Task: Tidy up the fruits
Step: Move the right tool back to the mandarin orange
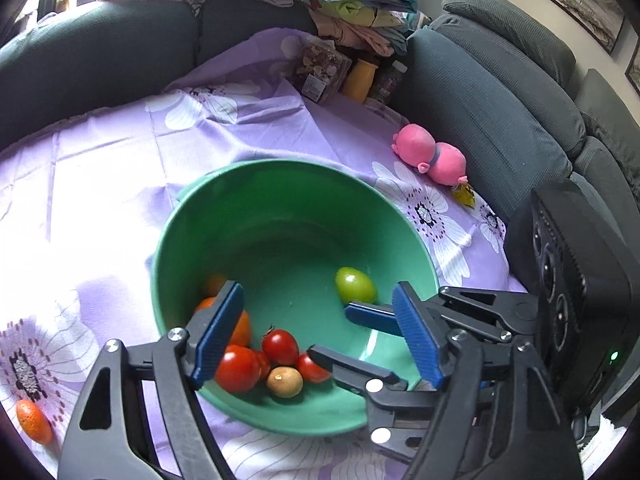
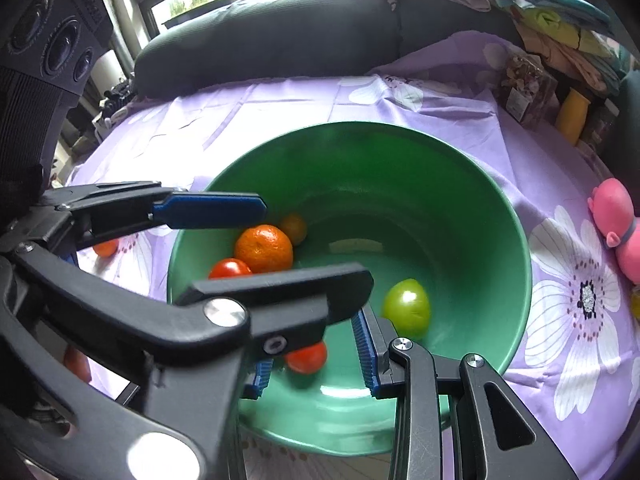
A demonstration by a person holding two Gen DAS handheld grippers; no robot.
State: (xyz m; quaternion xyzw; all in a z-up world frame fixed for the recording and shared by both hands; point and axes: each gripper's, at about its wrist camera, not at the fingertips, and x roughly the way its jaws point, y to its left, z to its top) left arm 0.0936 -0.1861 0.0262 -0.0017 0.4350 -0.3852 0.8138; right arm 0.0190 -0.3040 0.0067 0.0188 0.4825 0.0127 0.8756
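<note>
A green bowl (image 1: 280, 200) sits on a purple flowered cloth; it also shows in the right wrist view (image 2: 460, 184). In it lie red tomatoes (image 1: 280, 346), an orange (image 2: 264, 248), a green fruit (image 1: 355, 285) and a small brown fruit (image 1: 285, 381). My left gripper (image 1: 316, 332) is open over the bowl's near side, empty. My right gripper (image 2: 316, 356) is open low inside the bowl, with a red tomato (image 2: 306, 358) between its fingers, not clamped. The green fruit (image 2: 407, 307) lies just beyond the right finger. A loose orange (image 1: 34, 420) lies on the cloth at left.
A pink plush toy (image 1: 432, 156) lies on the cloth to the right. Bottles and a snack bag (image 1: 320, 68) stand at the far edge. Grey sofas surround the table. Folded clothes are piled on the sofa back.
</note>
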